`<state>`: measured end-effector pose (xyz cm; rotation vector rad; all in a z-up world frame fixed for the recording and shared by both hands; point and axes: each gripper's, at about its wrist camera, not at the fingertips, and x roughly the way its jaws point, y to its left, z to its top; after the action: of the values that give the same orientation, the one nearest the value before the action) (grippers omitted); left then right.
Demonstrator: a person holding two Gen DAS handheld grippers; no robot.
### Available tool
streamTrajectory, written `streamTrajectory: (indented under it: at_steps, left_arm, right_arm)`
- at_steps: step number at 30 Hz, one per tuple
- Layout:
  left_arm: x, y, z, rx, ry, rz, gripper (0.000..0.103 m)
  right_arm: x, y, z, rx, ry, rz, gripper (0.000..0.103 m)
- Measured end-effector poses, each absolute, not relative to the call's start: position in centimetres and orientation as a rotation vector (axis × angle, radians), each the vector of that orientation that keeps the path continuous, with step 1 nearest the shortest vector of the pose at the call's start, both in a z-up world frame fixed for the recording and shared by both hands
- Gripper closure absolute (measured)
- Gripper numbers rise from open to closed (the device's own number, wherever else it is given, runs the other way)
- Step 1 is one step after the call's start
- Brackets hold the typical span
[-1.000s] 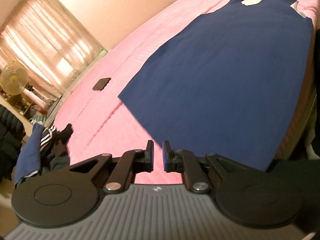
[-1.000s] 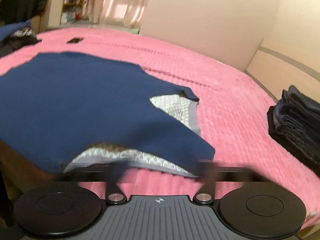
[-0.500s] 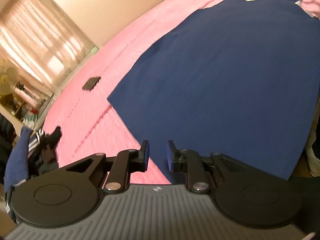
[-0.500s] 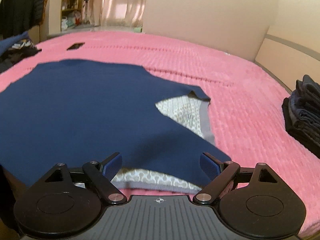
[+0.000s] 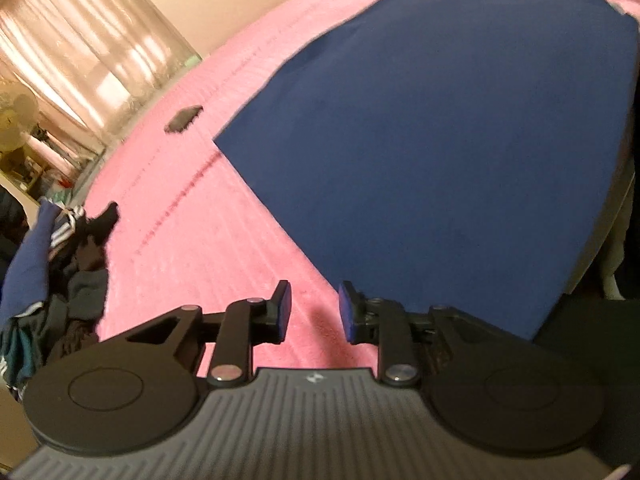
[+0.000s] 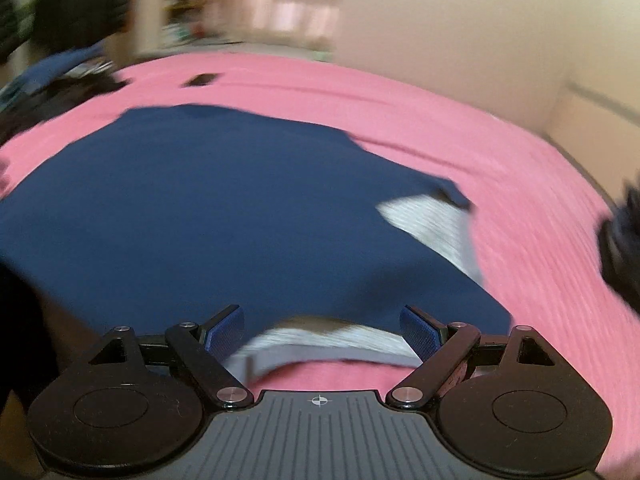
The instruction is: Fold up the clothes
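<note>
A navy garment [image 5: 440,140] with a grey patterned lining lies flat on the pink bedspread [image 5: 192,240]; it also shows in the right wrist view [image 6: 224,220]. My left gripper [image 5: 314,312] is open and empty, just above the bedspread at the garment's bottom hem corner. My right gripper [image 6: 324,328] is wide open and empty, at the grey lined edge [image 6: 332,344] of the garment's near end. The right wrist view is blurred by motion.
A small dark flat object [image 5: 184,118] lies on the bedspread beyond the garment. A heap of dark and blue clothes [image 5: 52,264] sits at the bed's left end. A stack of dark folded clothes [image 6: 624,240] sits at the right. The bed edge runs along the garment's near side.
My left gripper's jaws have opened from nearly shut. My right gripper has let go of the garment's lined edge, opened wide, and is moving.
</note>
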<state>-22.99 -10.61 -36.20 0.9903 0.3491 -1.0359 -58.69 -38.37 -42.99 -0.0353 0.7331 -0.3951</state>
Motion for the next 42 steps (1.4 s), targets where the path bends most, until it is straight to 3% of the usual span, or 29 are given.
streamTrajectory:
  at_steps: [2, 7, 17, 21, 28, 33, 35, 39, 42]
  left_arm:
    - [-24.7, -9.7, -35.5, 0.983, 0.296, -1.097, 0.079]
    - [-30.2, -7.6, -35.6, 1.030, 0.179, -1.299, 0.063]
    - [-33.8, -7.7, -38.0, 1.142, 0.132, -1.358, 0.062]
    - [-33.5, -8.3, -37.2, 1.111, 0.120, -1.357, 0.062]
    - [-32.4, -10.9, -35.0, 1.024, 0.114, -1.356, 0.062]
    - [-32.5, -14.5, -34.2, 1.011, 0.090, -1.390, 0.062]
    - [-32.4, -16.7, -33.6, 1.009, 0.073, -1.415, 0.062]
    - [-31.9, -22.9, -31.8, 1.022, 0.021, -1.486, 0.062]
    - [-31.8, -28.4, -30.4, 1.046, -0.031, -1.552, 0.062]
  right_arm:
    - [-58.3, -35.7, -43.3, -0.158, 0.745, -0.283, 0.015]
    - [-57.9, -31.1, -45.7, -0.412, 0.808, -0.123, 0.015]
    - [-57.6, -31.0, -47.1, -0.409, 0.825, -0.130, 0.015]
    - [-58.3, -33.8, -45.5, -0.249, 0.776, -0.257, 0.015]
    - [-64.9, -46.8, -44.6, 0.527, 0.519, -0.702, 0.016]
    - [-66.5, -51.6, -46.3, 0.720, 0.447, -0.784, 0.017]
    - [-66.3, -52.5, -46.9, 0.744, 0.450, -0.788, 0.032]
    - [-66.7, -54.3, -48.2, 0.809, 0.447, -0.815, 0.033]
    - [-66.9, -55.4, -48.6, 0.861, 0.448, -0.827, 0.055]
